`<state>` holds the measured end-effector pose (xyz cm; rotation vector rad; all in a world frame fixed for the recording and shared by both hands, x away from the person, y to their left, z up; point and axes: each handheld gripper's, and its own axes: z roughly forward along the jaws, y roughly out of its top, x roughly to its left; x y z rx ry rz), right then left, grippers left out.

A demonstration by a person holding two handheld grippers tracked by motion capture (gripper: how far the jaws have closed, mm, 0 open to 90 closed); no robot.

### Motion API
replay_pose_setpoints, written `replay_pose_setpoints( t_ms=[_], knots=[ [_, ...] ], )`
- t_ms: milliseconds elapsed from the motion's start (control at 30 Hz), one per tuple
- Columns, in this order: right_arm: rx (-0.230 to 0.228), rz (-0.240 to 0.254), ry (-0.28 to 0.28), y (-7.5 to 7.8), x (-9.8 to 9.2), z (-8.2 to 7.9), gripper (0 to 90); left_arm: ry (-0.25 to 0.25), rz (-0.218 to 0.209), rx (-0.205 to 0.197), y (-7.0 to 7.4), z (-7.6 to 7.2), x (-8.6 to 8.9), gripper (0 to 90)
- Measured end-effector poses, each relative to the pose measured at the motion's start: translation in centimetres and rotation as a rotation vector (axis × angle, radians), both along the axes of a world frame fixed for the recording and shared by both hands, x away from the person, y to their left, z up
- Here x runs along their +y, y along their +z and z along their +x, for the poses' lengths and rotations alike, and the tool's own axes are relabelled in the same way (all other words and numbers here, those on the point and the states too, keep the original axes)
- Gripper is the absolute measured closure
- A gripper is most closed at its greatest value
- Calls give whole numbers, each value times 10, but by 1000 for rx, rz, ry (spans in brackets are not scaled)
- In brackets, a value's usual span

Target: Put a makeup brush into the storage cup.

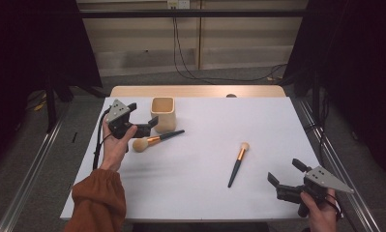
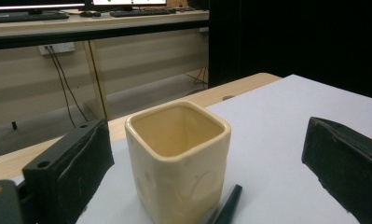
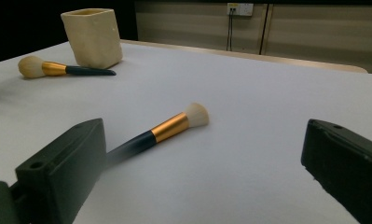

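The left claw (image 1: 151, 123) stands wide open beside the cream square cup (image 1: 163, 114) on the tabletop (image 1: 205, 193). Centre its jaws on opposite flat walls before closing. The right claw (image 1: 287, 176), also wide, faces the smaller makeup brush (image 1: 238, 163) at mid-tabletop.

Cream square cup (image 1: 163, 114) upright; fluffy brush (image 1: 155, 140) lying just beside it.
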<state>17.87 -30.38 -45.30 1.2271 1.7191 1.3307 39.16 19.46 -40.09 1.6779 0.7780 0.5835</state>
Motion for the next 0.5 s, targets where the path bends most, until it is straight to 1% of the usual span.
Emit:
replay_pose_setpoints(
  t_ms=[67,200,300,367,433,500],
  knots=[
    [0,-1,2,0,0,0,0,11,-1,1,-2,5,0,16],
    [0,-3,2,0,0,-1,0,28,-2,22,-7,14,-1,15],
    [1,-1,1,0,0,-1,0,39,31,42,-11,18,-2,15],
    [1,-2,0,0,0,-1,0,39,61,74,-13,20,-1,15],
    [1,-2,1,0,-1,-1,0,36,80,92,-14,21,-1,15],
    [1,-1,0,0,-1,-1,0,31,120,111,-13,22,0,15]
  ],
)
